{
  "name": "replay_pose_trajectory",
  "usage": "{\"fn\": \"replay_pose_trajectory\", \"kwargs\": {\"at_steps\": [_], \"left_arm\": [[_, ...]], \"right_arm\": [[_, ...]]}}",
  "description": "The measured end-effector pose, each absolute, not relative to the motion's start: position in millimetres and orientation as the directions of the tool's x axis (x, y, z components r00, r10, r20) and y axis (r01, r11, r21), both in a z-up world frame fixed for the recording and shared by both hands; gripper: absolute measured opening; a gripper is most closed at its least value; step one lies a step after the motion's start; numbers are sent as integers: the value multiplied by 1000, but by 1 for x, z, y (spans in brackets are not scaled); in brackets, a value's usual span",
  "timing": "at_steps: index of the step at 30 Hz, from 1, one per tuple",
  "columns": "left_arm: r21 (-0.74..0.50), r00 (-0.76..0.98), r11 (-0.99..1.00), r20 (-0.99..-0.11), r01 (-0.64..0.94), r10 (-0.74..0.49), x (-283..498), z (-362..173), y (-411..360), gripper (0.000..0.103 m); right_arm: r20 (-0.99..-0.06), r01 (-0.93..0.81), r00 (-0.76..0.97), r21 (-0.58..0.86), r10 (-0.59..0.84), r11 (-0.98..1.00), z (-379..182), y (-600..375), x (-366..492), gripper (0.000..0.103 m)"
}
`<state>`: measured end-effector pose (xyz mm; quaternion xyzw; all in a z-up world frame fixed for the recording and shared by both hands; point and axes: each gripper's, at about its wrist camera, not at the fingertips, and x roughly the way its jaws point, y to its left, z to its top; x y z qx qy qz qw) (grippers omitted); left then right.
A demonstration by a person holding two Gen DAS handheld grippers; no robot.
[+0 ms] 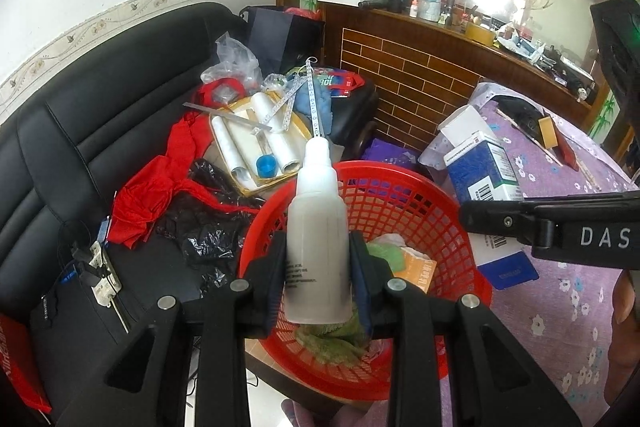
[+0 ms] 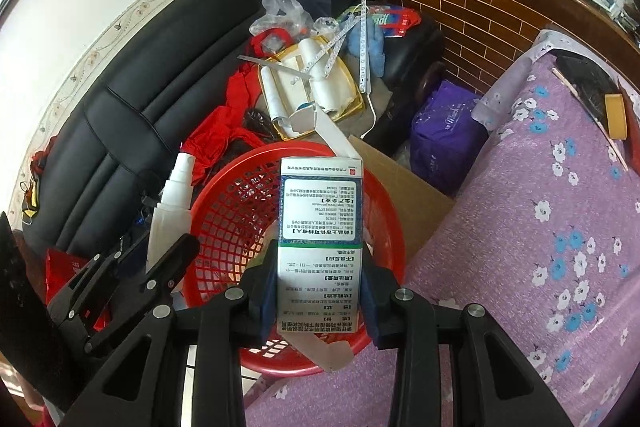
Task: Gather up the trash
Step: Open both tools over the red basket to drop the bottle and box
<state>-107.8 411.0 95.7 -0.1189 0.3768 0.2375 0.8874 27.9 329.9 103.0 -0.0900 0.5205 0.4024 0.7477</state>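
Your left gripper (image 1: 319,277) clamps the smooth bottle (image 1: 317,227) mid-body — probably light; right gripper (image 2: 320,301) pinches the crushable carton (image 2: 320,239) over the basket (image 2: 224,195).

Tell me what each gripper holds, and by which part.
Left gripper: white bottle, clamped across its lower body. Right gripper: medicine box, clamped on its side walls near the lower end.

Both wrist cameras look steeply down along their own fingers, close above the red basket (image 1: 400,211). The left view faces it from the sofa (image 1: 100,131) side, the right from the purple-clothed table (image 2: 540,247); the 2 share basket, sofa and brick wall.
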Motion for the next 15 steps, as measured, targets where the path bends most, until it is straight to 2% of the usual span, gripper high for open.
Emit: {"fn": "replay_pose_trajectory", "kwargs": {"at_steps": [5,7,11,13,15], "left_arm": [[-37,614,869,-722,-494,319,-106,94,410,29],[-39,621,870,-716,-492,319,-106,95,409,51],[-48,634,867,-702,-496,324,-113,99,406,57],[-56,635,858,-697,-510,332,-119,102,407,72],[-67,640,838,-680,-541,359,-130,106,407,79]], "right_arm": [[-849,-696,133,288,512,658,103,330,32,42],[-841,-694,137,295,523,657,107,329,33,56],[-832,-682,158,297,532,668,115,319,33,58],[-834,-676,187,275,519,684,121,310,31,58],[-830,-668,220,254,512,699,128,297,29,58]]}}
